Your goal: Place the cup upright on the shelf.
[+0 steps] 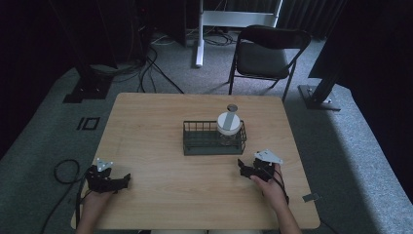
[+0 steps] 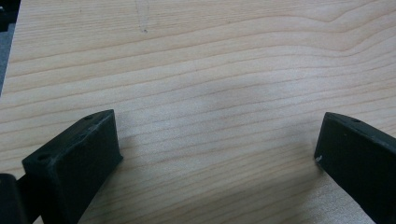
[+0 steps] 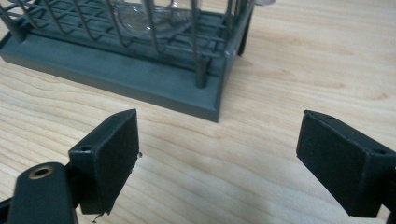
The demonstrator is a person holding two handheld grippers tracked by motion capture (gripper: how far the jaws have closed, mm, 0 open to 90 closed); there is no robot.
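Observation:
A dark green wire rack (image 1: pixel 195 145) stands at the middle of the wooden table (image 1: pixel 156 117). Inside its right end is a clear glass jar with a white lid (image 1: pixel 228 123). A small grey cap-like object (image 1: pixel 232 107) shows just behind the jar. My right gripper (image 1: pixel 244 166) rests on the table just in front of the rack's right corner, open and empty. In the right gripper view the rack's base (image 3: pixel 140 77) and the jar's glass bottom (image 3: pixel 149 18) lie ahead of the spread jaws (image 3: pixel 219 144). My left gripper (image 1: pixel 124 180) rests at the near left, open over bare wood (image 2: pixel 219 140).
A black folding chair (image 1: pixel 265 53) stands on the grey carpet beyond the table. Cables (image 1: pixel 146 73) and dark stand bases (image 1: pixel 319 95) lie on the floor at the far left and right. A cable loop (image 1: pixel 65 170) trails off the table's left side.

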